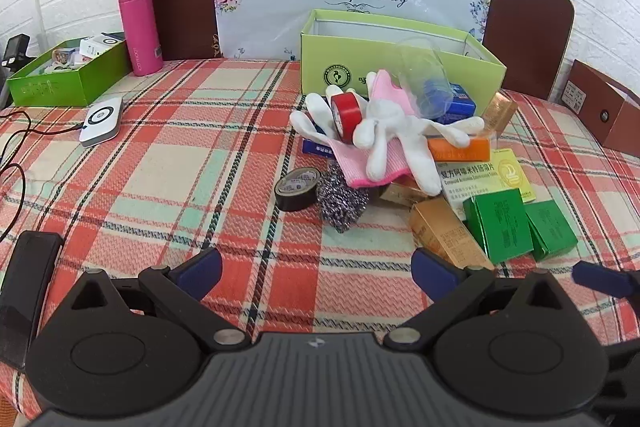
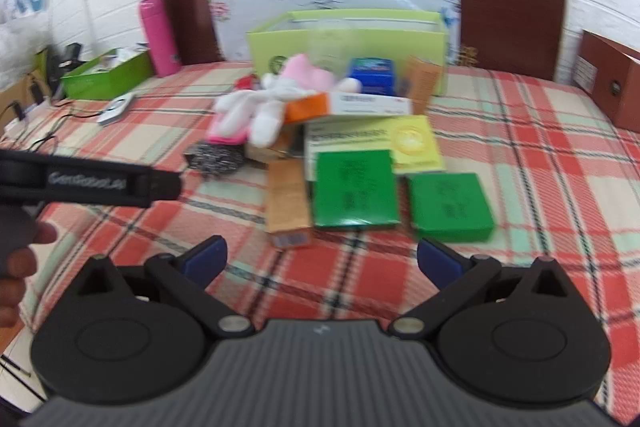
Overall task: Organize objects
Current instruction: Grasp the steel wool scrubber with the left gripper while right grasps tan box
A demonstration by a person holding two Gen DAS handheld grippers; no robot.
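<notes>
A heap of objects lies on the plaid tablecloth before an open light-green box: white gloves, red tape, black tape, a steel scourer, a pink cloth, two green boxes, a tan box, and a clear plastic cup. My left gripper is open and empty, short of the heap. My right gripper is open and empty, just before the green boxes and tan box. The right wrist view is blurred.
A pink bottle and a green tray of small items stand at back left. A white device with a cable lies nearby. A brown box stands at right. The left gripper's body shows in the right wrist view.
</notes>
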